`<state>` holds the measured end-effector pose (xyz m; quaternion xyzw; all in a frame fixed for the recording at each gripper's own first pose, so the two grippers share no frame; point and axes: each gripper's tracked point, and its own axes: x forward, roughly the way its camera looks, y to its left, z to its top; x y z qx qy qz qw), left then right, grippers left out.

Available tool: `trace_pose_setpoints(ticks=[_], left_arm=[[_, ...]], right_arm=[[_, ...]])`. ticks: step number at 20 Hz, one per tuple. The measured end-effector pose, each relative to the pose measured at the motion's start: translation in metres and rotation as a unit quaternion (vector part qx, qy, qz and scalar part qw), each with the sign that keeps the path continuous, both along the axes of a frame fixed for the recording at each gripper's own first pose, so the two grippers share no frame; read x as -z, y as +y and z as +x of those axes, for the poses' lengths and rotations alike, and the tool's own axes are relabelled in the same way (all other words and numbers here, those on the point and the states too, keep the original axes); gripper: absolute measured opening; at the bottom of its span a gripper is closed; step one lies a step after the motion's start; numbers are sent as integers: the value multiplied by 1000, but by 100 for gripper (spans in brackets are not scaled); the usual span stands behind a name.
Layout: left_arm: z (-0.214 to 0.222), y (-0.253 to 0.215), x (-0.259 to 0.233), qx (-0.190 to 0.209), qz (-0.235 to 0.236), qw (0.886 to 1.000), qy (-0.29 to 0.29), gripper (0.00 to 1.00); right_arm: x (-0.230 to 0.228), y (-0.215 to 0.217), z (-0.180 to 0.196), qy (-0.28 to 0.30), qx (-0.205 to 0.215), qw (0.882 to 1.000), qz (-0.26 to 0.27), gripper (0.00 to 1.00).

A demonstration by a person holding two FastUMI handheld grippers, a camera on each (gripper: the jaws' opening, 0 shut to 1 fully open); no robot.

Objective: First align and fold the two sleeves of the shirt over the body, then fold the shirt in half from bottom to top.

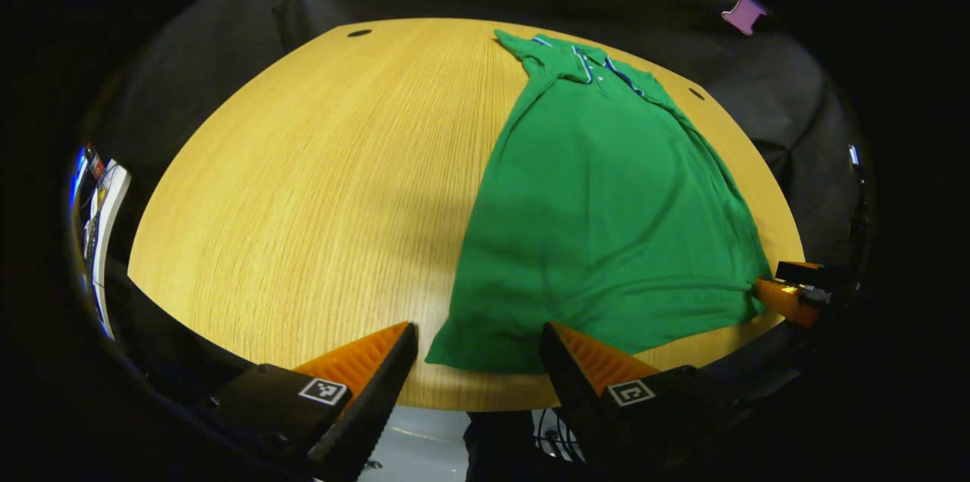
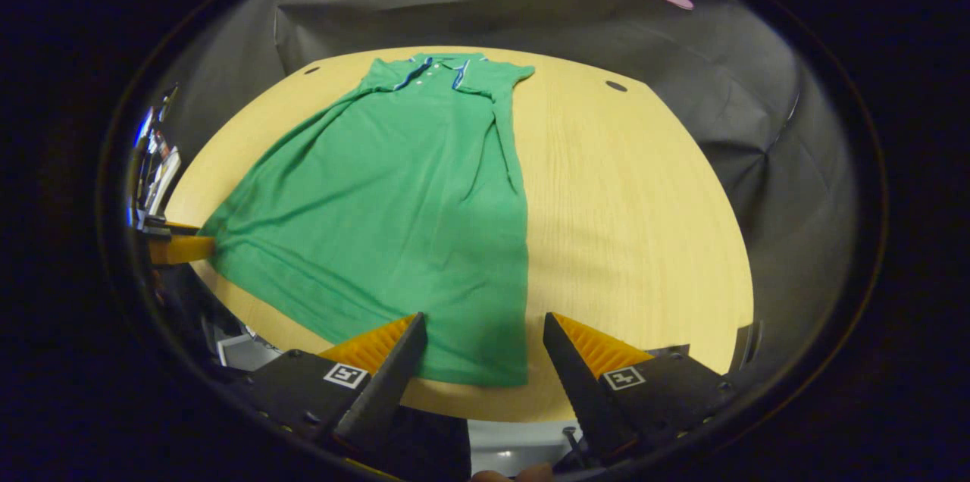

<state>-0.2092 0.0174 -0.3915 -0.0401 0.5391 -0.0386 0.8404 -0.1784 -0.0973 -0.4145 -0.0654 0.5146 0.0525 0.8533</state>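
Observation:
A green polo shirt (image 1: 606,224) lies flat on the wooden table (image 1: 318,186), collar with blue-white trim (image 1: 599,67) at the far end and both sleeves folded in over the body. My left gripper (image 1: 477,334) is open at the near table edge, its fingers either side of the shirt's left hem corner. In the right gripper view the shirt (image 2: 394,201) runs away from me, and my right gripper (image 2: 483,330) is open around the right hem corner. Each gripper also appears in the other's view, beside the hem: the right gripper (image 1: 788,296) and the left gripper (image 2: 178,247).
The table (image 2: 636,224) has bare wood beside the shirt and small dark holes (image 1: 359,32) (image 2: 615,86) near its far edge. Black cloth walls stand close behind it. Some white and blue equipment (image 1: 102,217) sits off the table's left side.

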Motion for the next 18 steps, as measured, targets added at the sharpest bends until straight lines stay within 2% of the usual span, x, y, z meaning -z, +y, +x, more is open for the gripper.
trace_pose_setpoints(ticks=[4,5,6,7,8,9,10,11,12,14,18], left_arm=[[-3,-1,2,9,14,1000,8,100],[-2,-3,2,13,10,1000,10,97],[-1,-7,3,16,1,1000,10,83],[-2,-7,3,13,1,1000,12,77],[-1,-4,4,5,9,1000,13,58],[0,-3,6,0,8,1000,15,44],[1,-6,6,-1,3,1000,17,22],[0,-7,5,0,1,1000,19,15],[0,-9,4,4,-6,1000,20,10],[1,-14,-2,5,-22,1000,18,9],[20,-19,-33,15,-47,999,-24,6]], right_arm=[[4,2,-1,10,11,1000,26,95],[6,3,-3,20,20,999,40,94],[6,3,1,13,24,999,42,90],[9,0,-1,20,24,999,42,81],[6,1,1,19,25,999,40,72],[5,4,0,26,19,998,45,60],[6,10,1,26,14,998,50,57],[5,11,1,30,10,999,44,19],[3,12,1,27,1,999,42,6],[2,13,0,39,3,998,41,0],[-30,17,18,12,23,997,77,0]])
